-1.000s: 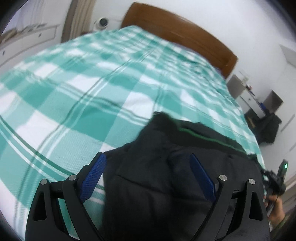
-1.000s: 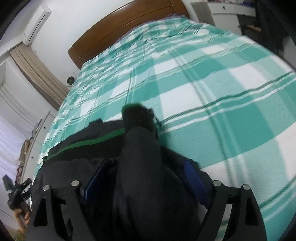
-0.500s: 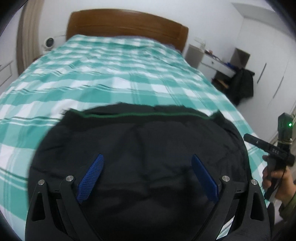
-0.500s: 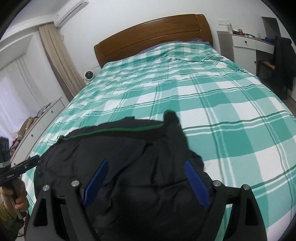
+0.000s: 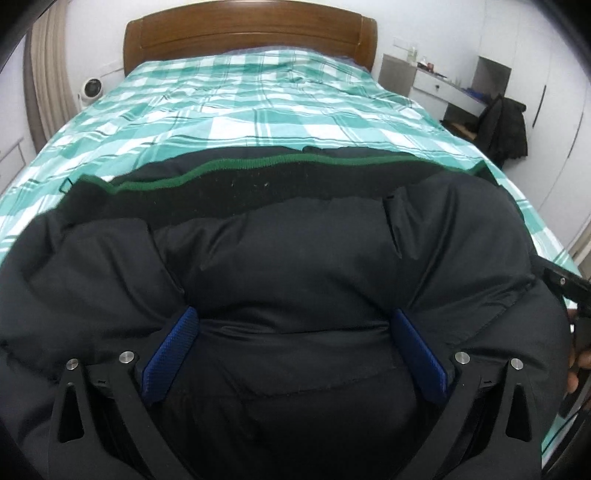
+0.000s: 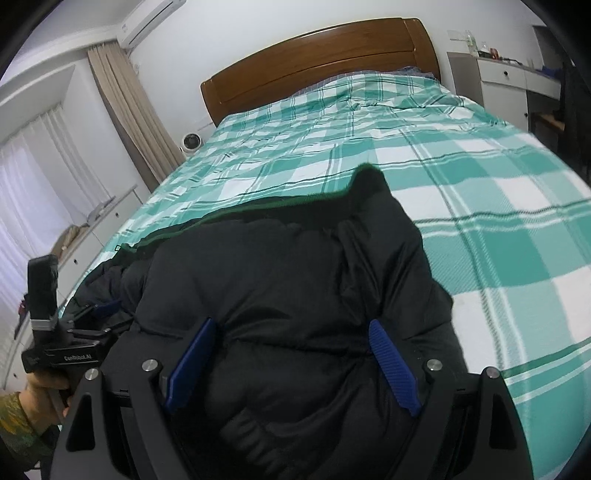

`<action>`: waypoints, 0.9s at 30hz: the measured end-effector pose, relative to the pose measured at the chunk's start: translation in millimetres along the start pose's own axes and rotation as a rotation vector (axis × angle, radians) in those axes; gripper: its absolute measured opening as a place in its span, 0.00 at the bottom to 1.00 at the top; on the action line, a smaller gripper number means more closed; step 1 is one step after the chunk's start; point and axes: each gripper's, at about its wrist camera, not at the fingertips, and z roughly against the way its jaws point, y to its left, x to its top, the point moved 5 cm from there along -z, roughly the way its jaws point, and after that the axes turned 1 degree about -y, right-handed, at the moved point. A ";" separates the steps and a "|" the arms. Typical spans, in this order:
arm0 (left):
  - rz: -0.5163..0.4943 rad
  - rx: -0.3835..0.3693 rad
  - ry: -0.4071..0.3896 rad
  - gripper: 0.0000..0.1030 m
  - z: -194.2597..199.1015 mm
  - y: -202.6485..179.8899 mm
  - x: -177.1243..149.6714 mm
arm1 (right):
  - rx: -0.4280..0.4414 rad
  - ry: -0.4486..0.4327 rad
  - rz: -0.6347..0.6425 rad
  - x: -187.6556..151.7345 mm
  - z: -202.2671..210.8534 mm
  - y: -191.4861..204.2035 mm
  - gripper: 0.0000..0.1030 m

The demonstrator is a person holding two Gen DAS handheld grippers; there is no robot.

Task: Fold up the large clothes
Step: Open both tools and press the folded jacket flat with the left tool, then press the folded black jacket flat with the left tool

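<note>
A black puffy jacket (image 5: pixel 295 251) with a green-trimmed hem (image 5: pixel 258 162) lies bunched at the near end of the bed. My left gripper (image 5: pixel 293 314) is low over it. Its jaws are opening wide, and padded fabric bulges between the blue pads (image 5: pixel 170 354) without being pinched. In the right wrist view the same jacket (image 6: pixel 295 266) fills the foreground. My right gripper (image 6: pixel 291 323) stands open over its right part, with fabric between the pads (image 6: pixel 391 365). The left gripper (image 6: pixel 99 314) shows at that view's left edge, held by a hand (image 6: pixel 40 384).
The bed (image 5: pixel 258 110) has a teal and white checked cover and a wooden headboard (image 5: pixel 251 33). A small white fan (image 5: pixel 91 88) stands at its far left. A white desk (image 5: pixel 443 88) and a dark coat on a chair (image 5: pixel 502 125) are at the right. Curtains (image 6: pixel 129 110) hang left.
Both grippers rolled level and swung to face the headboard. The left gripper moved from the jacket's left edge to over its middle and sank closer. The standing sleeve now lies flat.
</note>
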 end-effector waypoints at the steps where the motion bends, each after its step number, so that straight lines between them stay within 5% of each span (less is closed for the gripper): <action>1: -0.005 0.004 0.000 0.99 -0.2 -0.1 -0.5 | 0.002 -0.004 -0.002 -1.2 -1.5 -0.3 0.84; 9: -0.024 -0.018 0.045 0.98 33.2 -5.3 -3.9 | -0.084 0.033 0.068 0.6 17.9 15.9 0.84; 13: -0.079 -0.010 0.031 0.98 57.9 -16.6 -23.0 | -0.050 -0.006 0.085 -3.5 52.5 29.6 0.84; 20: -0.147 0.049 0.050 0.99 34.1 -23.3 -41.4 | -0.002 -0.086 0.050 -25.8 105.7 51.9 0.84; 27: -0.131 0.033 0.069 0.97 51.7 -25.1 -42.2 | 0.028 -0.114 0.022 -41.4 132.5 66.2 0.84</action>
